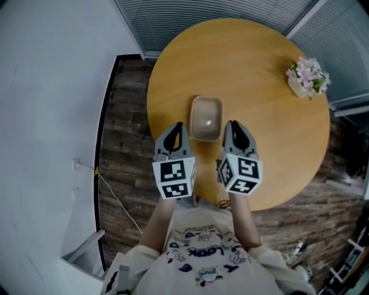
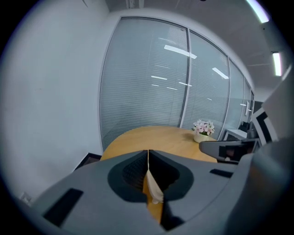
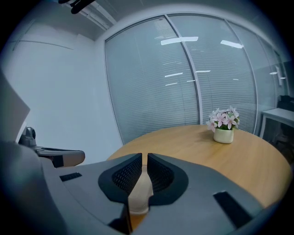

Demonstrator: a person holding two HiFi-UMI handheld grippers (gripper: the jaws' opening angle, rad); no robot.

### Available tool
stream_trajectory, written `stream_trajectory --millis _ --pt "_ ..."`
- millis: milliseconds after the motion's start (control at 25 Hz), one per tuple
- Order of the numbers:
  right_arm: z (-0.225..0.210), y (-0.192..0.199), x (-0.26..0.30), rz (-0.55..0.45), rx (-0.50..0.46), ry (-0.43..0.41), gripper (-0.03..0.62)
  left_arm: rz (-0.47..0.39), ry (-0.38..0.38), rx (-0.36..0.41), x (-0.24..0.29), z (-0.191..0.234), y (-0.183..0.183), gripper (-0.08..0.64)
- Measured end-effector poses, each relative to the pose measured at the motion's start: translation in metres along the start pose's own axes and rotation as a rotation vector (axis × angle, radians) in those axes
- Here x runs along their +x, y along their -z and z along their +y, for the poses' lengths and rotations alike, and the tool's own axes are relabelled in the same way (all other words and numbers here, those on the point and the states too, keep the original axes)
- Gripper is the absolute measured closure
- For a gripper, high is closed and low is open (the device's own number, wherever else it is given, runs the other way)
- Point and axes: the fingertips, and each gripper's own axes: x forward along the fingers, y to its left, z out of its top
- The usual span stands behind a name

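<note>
- Standing beside the person, I saw both forearms held forward and close together over the near edge of the round wooden table (image 1: 248,63). The elbows were tucked in at the body.
- The left gripper (image 1: 178,125) pointed away from the body and angled slightly inward. The left marker cube (image 1: 174,177) sat on its rear end, above the wrist. The gripper tip sat at the left rim of the beige tray (image 1: 206,118).
- In the left gripper view, the jaws were pressed together. A thin beige sliver of the tray's rim ran along the seam and widened below it, so the jaws were clamped on that rim.
- The right gripper (image 1: 231,124) mirrored the left and angled slightly inward. The right marker cube (image 1: 240,173) sat at its rear, and the tip sat at the tray's right rim.
- In the right gripper view, the jaws stood almost closed. The tray's rim filled the narrow gap between them, so the grip was on the tray.
- The tray was oblong with rounded corners. It lay between the two grippers near the table's near edge, with its long axis pointing away from the person. I could not tell whether it rested on the table top or was raised.
- A pot of pink flowers (image 1: 308,78) stood at the table's far right, well apart from the tray.
- Slatted blinds (image 1: 190,17) closed off the far side, and a dark wood floor (image 1: 130,144) lay below.
</note>
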Motion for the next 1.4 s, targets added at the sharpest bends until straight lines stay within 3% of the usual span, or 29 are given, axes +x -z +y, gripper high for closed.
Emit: stream_trajectory --millis 320,800,1400 --pt "-0.001 0.031 0.019 0.093 0.007 -0.019 0.563 0.073 0.036 -0.032 0.025 -0.008 0.023 0.555" --pt "-0.01 0.056 0.041 0.163 0.019 0.047 0.545 0.163 0.108 -0.052 0.055 -0.008 0.049 0.519" --pt "-0.016 0.086 0.059 0.248 0.047 0.062 0.537 0.247 0.126 -0.086 0.081 -0.005 0.074 0.489"
